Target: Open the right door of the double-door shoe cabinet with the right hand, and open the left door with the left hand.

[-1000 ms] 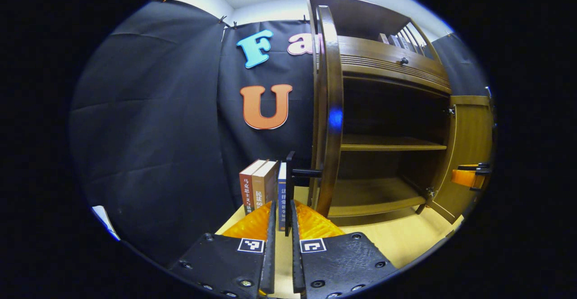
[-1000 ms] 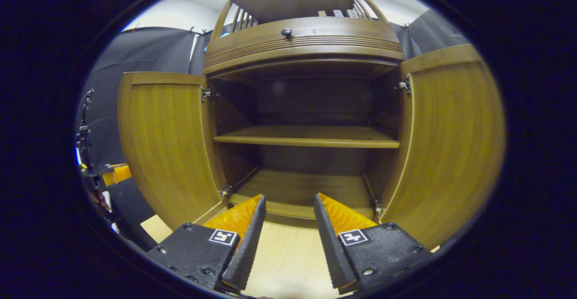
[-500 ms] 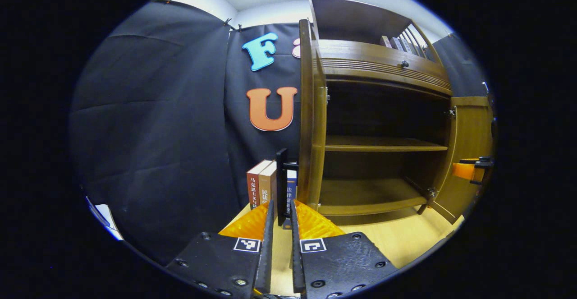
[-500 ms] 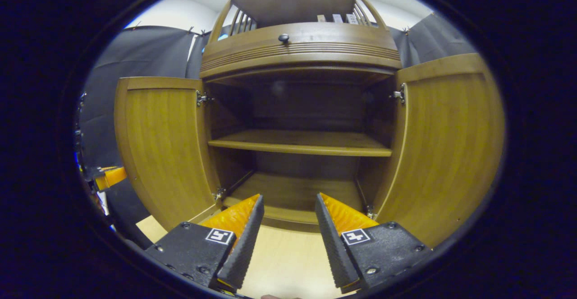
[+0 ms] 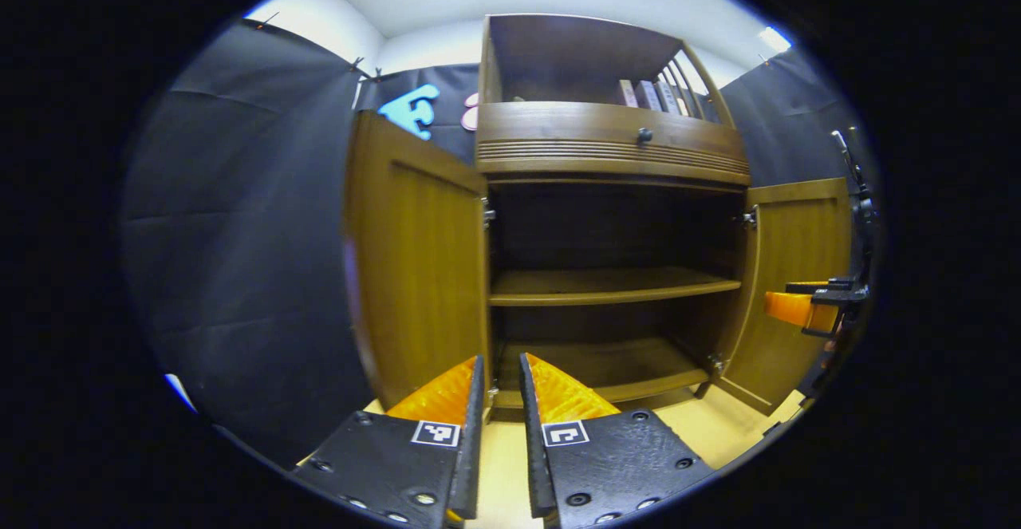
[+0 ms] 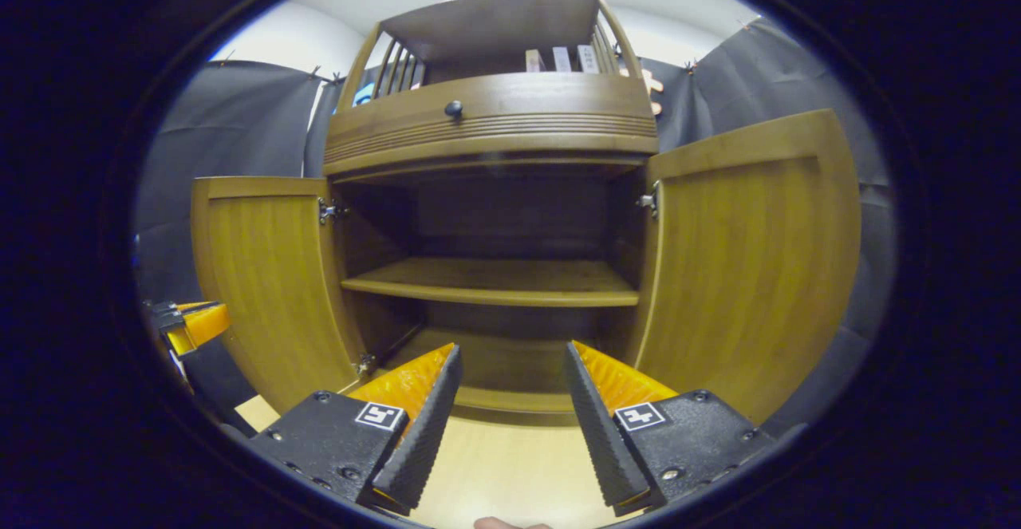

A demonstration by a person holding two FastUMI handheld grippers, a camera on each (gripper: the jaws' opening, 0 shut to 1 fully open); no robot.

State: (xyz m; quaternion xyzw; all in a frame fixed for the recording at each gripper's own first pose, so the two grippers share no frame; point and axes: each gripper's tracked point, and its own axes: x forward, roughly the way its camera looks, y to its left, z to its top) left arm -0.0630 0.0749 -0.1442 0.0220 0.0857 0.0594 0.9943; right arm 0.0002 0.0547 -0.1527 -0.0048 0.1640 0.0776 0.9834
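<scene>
The wooden shoe cabinet stands with both doors swung wide. In the left gripper view the left door shows its inner face just beyond my left gripper, whose fingers stand a narrow gap apart with nothing between them. The right door is at the far right, with the right gripper in front of it. In the right gripper view my right gripper is wide open and empty, facing the cabinet's inside between the left door and right door. The left gripper shows at the left edge.
Inside, a middle shelf and a bottom board are bare. Above the doors is a drawer with a small knob, and several books stand on top. The cabinet rests on a light wooden tabletop. Black cloth walls surround it.
My left gripper let go of the left door's black handle and turned right to face the cabinet's inside; the left door now stands wide. The right gripper drew back a little, still open.
</scene>
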